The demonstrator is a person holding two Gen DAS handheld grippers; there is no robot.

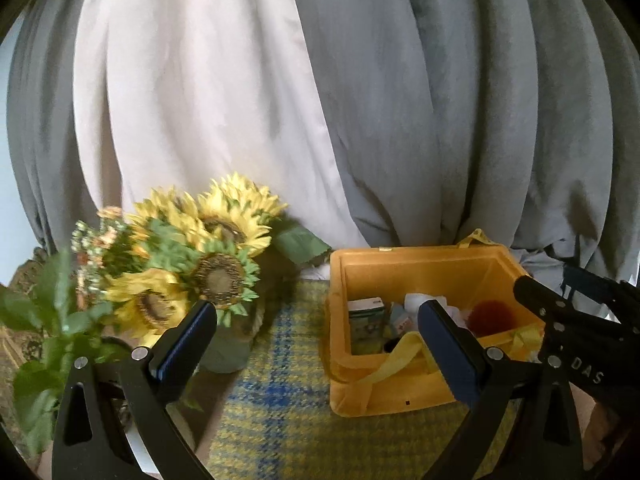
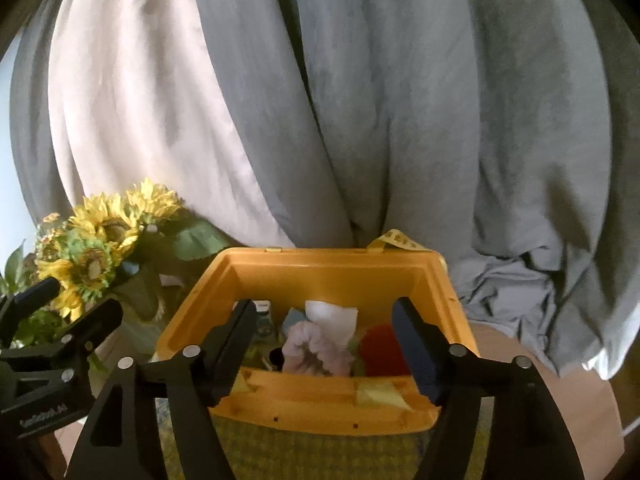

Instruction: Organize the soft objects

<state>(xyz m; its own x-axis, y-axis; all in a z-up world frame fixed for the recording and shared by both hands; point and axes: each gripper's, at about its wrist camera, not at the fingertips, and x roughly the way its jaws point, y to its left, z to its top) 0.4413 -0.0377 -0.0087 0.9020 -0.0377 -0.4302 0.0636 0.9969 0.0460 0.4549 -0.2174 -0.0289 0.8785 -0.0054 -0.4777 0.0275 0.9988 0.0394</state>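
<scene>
Soft objects sit piled inside the yellow bin (image 2: 304,400), which stands on a yellow-and-blue checked mat (image 1: 280,380): a lilac scrunchie (image 2: 316,350) lies near the front wall, a white cloth (image 2: 332,318) just behind it, and a red fuzzy piece (image 2: 380,346) at about three o'clock from the scrunchie, so the bin looks to be the collecting place. The right gripper (image 2: 324,344) hangs over the bin's front edge with its jaws wide apart and nothing between them, framing the scrunchie, probably lined up to reach in or just clear of a drop. The left gripper (image 1: 316,336) hovers above the mat at the bin's nine o'clock side, jaws likewise spread and empty, likely kept out of the other's way. Sunflowers (image 1: 208,264) in a pot stand at ten o'clock from the bin, and a yellow tape measure (image 2: 398,240) droops over its far rim
</scene>
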